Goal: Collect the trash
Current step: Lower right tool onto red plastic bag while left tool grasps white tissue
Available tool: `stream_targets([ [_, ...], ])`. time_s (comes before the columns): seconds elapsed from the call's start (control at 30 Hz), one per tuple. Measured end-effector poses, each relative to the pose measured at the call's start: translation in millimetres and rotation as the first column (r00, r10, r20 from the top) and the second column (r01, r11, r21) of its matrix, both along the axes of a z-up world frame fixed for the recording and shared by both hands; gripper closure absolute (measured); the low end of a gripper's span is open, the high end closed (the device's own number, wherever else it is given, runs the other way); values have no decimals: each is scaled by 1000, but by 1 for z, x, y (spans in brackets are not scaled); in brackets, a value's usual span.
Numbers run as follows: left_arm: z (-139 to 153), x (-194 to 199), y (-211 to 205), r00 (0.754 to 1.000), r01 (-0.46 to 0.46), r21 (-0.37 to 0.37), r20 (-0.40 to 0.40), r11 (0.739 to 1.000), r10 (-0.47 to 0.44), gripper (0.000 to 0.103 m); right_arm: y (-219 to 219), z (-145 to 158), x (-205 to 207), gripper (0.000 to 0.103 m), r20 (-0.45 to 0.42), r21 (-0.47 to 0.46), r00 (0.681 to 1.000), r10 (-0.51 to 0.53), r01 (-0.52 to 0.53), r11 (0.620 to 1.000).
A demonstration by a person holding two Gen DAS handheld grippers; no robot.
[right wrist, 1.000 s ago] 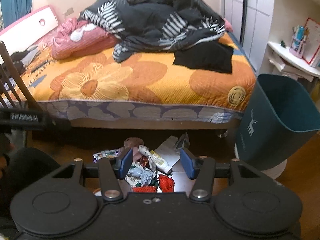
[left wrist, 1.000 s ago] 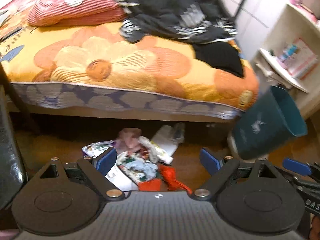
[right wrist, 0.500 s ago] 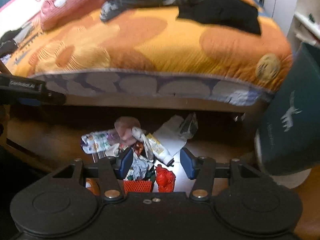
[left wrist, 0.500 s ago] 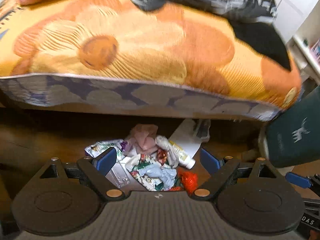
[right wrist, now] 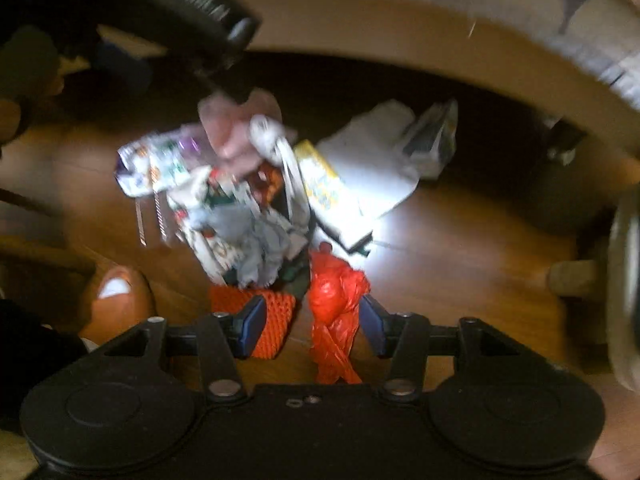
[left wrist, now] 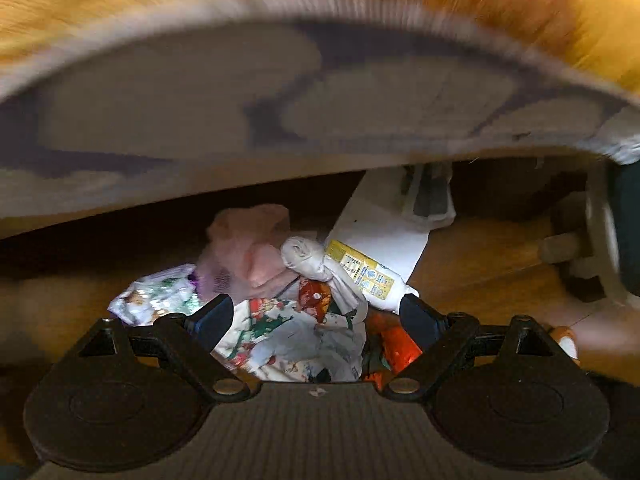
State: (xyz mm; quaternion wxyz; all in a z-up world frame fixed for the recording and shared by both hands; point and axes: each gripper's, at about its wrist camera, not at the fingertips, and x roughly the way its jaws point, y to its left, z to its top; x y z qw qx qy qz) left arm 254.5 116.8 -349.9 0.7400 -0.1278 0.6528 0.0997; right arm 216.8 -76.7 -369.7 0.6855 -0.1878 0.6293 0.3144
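Observation:
A pile of trash lies on the wooden floor at the bed's edge: a printed crumpled wrapper point(left wrist: 296, 340), a pink tissue wad point(left wrist: 248, 248), a yellow-labelled tube point(left wrist: 368, 276), a white sheet point(left wrist: 380, 236). In the right wrist view the pile shows a red plastic bag point(right wrist: 334, 300), an orange mesh piece point(right wrist: 256, 320) and the grey crumpled wrapper point(right wrist: 248, 240). My left gripper point(left wrist: 316, 316) is open, low over the printed wrapper. My right gripper point(right wrist: 312, 328) is open, its fingers either side of the red bag and mesh. The left gripper's body crosses the right view at the upper left point(right wrist: 192, 4).
The bed's mattress edge point(left wrist: 320, 92) hangs close above the pile. The teal bin's base point(left wrist: 616, 240) stands at the right on the floor. A foot point(right wrist: 116, 300) is on the floor at the left of the right wrist view.
Both grippers have dropped down and forward toward the pile; the bed top has left the views. The pile now fills the space between the fingers. Both stay open.

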Motion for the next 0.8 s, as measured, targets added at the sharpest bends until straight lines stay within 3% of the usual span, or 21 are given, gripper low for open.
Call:
stream_targets([
  [0.2, -63, 22, -8, 998, 43, 19, -46, 999, -42, 12, 3, -47, -6, 51, -14, -53, 994, 109, -110, 993],
  [0.33, -90, 29, 3, 998, -47, 9, -41, 999, 47, 12, 6, -71, -15, 51, 2, -75, 978, 207, -207, 976],
  [0.6, -123, 33, 13, 982, -184, -3, -38, 983, 184, 14, 8, -103, -8, 51, -15, -69, 987, 163, -163, 984],
  [0.8, -138, 33, 17, 972, -228, -29, -57, 973, 226, 32, 12, -123, -5, 51, -17, -70, 988, 156, -157, 985],
])
